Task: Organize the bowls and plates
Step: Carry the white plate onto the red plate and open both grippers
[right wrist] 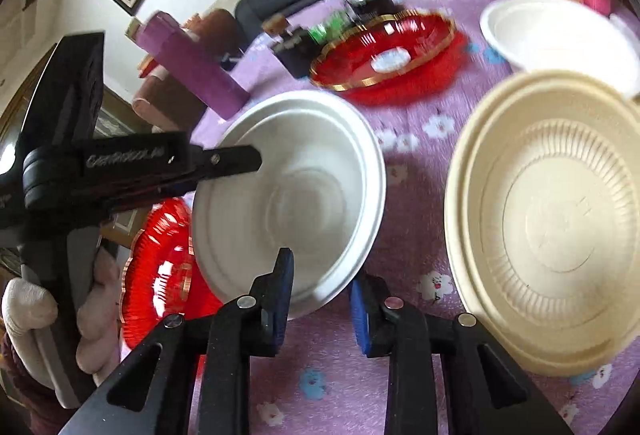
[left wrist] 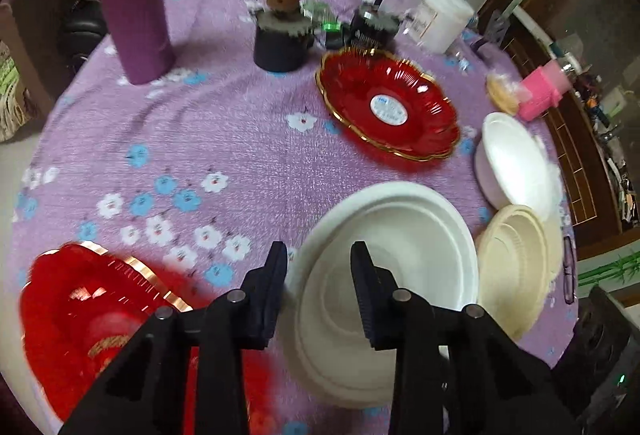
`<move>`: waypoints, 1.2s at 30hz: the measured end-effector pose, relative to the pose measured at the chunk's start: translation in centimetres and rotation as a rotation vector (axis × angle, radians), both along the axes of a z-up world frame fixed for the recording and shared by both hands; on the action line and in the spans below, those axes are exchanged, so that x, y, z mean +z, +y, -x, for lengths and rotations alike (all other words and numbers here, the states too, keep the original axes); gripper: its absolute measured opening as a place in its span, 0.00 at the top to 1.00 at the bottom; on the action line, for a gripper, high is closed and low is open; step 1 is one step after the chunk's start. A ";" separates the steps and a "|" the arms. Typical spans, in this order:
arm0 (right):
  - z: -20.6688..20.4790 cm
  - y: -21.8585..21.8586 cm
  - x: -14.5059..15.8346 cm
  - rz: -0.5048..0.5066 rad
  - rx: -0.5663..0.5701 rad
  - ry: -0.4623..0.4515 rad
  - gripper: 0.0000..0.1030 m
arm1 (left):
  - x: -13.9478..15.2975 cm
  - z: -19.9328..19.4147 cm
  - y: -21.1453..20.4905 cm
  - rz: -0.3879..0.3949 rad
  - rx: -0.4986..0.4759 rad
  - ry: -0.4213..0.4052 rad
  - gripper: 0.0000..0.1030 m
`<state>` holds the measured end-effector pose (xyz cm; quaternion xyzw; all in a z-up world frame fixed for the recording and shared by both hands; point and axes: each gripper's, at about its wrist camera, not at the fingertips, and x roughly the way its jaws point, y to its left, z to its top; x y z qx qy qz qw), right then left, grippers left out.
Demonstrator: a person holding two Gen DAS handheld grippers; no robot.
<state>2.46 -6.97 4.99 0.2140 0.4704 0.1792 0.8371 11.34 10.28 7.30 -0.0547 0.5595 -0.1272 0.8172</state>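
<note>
1. The left gripper [left wrist: 318, 263] straddles the near-left rim of the white bowl [left wrist: 400, 275], one finger outside the wall and one inside. Whether the pads press the rim cannot be told. A rim hold suits a thin bowl wall.
2. The right gripper [right wrist: 322, 275] brackets the same white bowl's [right wrist: 296, 203] near edge, jaws parted; no contact is confirmed.
3. The cream ribbed bowl [right wrist: 556, 219] sits just beside the white bowl, likely the next to be nested.
4. A second white bowl [left wrist: 516, 163] and a red plate [left wrist: 390, 107] lie farther back on the purple floral tablecloth [left wrist: 220, 139].
5. Another red plate [left wrist: 92, 315] lies at the near-left edge.
</note>
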 end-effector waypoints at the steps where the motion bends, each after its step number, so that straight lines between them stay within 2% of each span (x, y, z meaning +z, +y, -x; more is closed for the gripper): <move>1: 0.2 0.2 0.6 0.007 0.002 -0.013 0.72 | 0.9 1.0 0.3 -0.004 -0.002 -0.025 0.69; 7: 2.2 2.5 3.7 0.046 0.052 -0.094 0.72 | 3.8 5.5 3.4 0.016 0.014 -0.106 0.69; 11: 2.4 5.1 4.3 0.045 0.119 -0.096 0.72 | 4.6 8.0 7.0 0.051 0.079 -0.134 0.69; 14: 2.5 7.7 4.4 0.050 0.178 -0.086 0.71 | 4.4 8.8 9.2 0.045 0.138 -0.137 0.69; 20: 1.6 12.9 3.0 0.093 0.256 -0.049 0.71 | 1.1 9.4 14.5 0.051 0.250 -0.080 0.69; 28: 0.4 17.7 0.3 0.159 0.322 0.009 0.71 | -2.8 9.6 18.3 0.037 0.344 -0.031 0.68; 30: 0.3 18.7 -0.1 0.173 0.340 0.014 0.71 | -3.4 9.7 19.3 0.049 0.371 -0.021 0.64; 34: 0.8 20.5 -0.4 0.275 0.364 -0.034 0.68 | -3.3 10.4 20.0 0.089 0.385 -0.030 0.49; 36: 1.1 20.7 -0.1 0.300 0.360 -0.071 0.54 | -2.5 11.0 20.2 0.094 0.393 -0.057 0.46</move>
